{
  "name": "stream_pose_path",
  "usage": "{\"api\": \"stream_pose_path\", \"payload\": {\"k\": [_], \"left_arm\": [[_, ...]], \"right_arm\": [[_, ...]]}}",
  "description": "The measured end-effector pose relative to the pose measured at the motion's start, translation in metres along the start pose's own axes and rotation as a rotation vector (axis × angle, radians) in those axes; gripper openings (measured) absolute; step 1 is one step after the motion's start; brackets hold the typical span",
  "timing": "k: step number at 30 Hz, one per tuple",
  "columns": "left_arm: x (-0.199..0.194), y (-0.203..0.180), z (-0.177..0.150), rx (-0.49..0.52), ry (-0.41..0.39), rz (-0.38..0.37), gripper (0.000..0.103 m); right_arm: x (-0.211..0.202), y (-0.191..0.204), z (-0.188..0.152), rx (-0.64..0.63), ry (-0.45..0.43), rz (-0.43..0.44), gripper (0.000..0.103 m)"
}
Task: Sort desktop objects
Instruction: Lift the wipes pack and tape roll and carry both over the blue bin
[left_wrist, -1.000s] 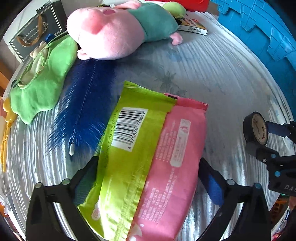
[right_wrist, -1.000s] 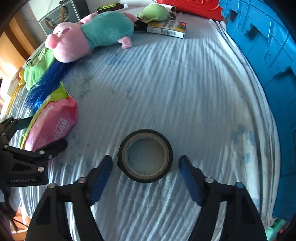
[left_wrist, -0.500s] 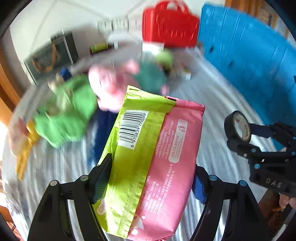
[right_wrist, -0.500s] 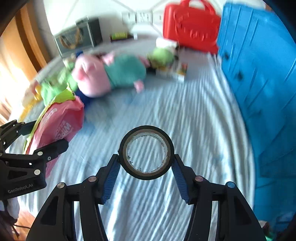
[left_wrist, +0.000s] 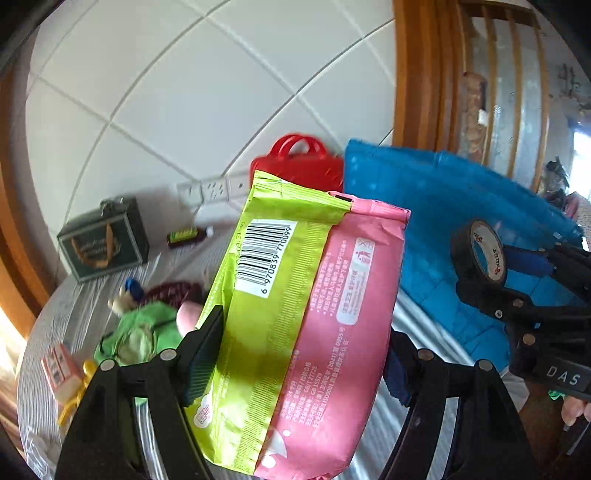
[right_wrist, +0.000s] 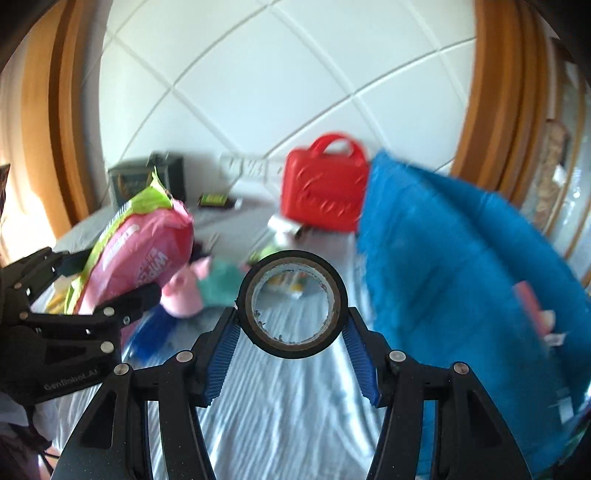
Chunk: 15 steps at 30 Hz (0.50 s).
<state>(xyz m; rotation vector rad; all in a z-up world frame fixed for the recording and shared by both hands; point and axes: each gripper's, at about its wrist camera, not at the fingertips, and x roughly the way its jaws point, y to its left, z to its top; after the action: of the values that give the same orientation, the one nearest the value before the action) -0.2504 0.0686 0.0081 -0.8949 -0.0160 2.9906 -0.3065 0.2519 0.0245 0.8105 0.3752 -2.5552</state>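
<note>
White tiled wall (right_wrist: 258, 92), striped tablecloth (right_wrist: 288, 406); left claw (left_wrist: 299, 354) clamps wipes pack (left_wrist: 303, 314), right claw (right_wrist: 291, 332) clamps tape roll (right_wrist: 291, 304).

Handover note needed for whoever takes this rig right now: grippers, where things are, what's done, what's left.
Left gripper: shut on the wipes pack, held above the table.
Right gripper: shut on the black tape roll, also held in the air.
Done: both items picked up.
Left: put them where they belong; the blue bin on the right looks the likely spot. The pink pig plush and green plush lie on the table.
</note>
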Motion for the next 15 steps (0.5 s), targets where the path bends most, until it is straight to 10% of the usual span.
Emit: {"api": "stream_pose_path", "payload": {"k": [15], "left_arm": [[-0.021, -0.197, 0.13, 0.056, -0.224, -0.101, 0.075]], "right_arm": [[-0.086, -0.2, 0.031, 0.043, -0.203, -0.168, 0.057]]}}
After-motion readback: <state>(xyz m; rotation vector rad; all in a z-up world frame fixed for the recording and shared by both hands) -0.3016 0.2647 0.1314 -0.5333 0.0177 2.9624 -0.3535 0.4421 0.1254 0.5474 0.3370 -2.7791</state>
